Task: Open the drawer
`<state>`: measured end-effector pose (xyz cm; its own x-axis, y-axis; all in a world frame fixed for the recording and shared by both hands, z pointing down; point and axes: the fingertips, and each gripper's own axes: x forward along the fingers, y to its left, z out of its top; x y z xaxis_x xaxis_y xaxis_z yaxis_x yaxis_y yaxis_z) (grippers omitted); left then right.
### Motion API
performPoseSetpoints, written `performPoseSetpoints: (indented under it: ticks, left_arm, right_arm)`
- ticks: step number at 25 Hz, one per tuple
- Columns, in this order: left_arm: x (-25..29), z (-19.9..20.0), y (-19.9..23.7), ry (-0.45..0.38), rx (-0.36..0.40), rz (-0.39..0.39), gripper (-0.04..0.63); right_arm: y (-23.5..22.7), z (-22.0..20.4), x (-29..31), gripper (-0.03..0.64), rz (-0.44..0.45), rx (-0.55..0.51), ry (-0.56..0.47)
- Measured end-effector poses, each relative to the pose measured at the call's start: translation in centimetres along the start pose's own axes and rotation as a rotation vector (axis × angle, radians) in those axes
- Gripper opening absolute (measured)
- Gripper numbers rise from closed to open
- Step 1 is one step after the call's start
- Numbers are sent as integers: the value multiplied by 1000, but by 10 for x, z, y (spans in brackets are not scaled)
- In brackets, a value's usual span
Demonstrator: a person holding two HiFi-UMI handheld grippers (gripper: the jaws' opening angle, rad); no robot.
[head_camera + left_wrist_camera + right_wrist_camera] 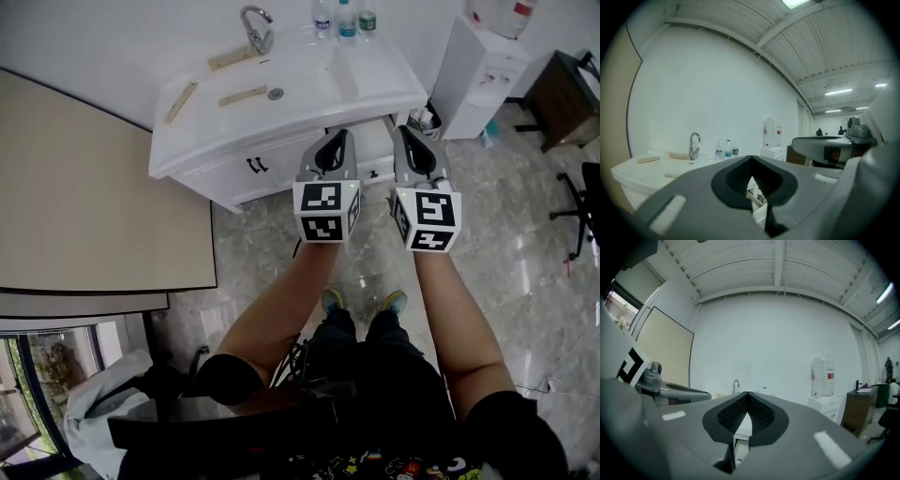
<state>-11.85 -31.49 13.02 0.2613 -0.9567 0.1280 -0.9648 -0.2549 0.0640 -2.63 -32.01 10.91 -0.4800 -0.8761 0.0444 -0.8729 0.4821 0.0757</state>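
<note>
Two grippers, each pressed together at the tips and pinching nothing: the left gripper (335, 141) and the right gripper (407, 136) sit side by side at upper centre of the head view, pointing at the white vanity (202, 169). One drawer (374, 155) lies between them in the frame, just under the worktop (366, 89) edge, with a small dark handle (373, 173); neither gripper touches it, and whether it is ajar cannot be told. One pair of dark door handles (255, 165) sits left of it.

On the worktop are one tap (256, 28), three bottles (343, 17) at the back and three wooden strips (243, 95). One water dispenser (478, 75) stands at upper right, near a brown desk (562, 94). One beige panel (94, 187) fills the left side.
</note>
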Motion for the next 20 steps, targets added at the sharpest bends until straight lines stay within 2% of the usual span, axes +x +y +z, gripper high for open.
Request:
performPoseSetpoints:
  ticks: [8,20]
  left_arm:
    - [-22,7,-8,-6,24,-34,0]
    - [-29,23,-8,-43,27,-59,0]
  right_arm:
    - [7,1,-21,23,-4,13,27]
    - [7,0,-20,23,-15,14,41]
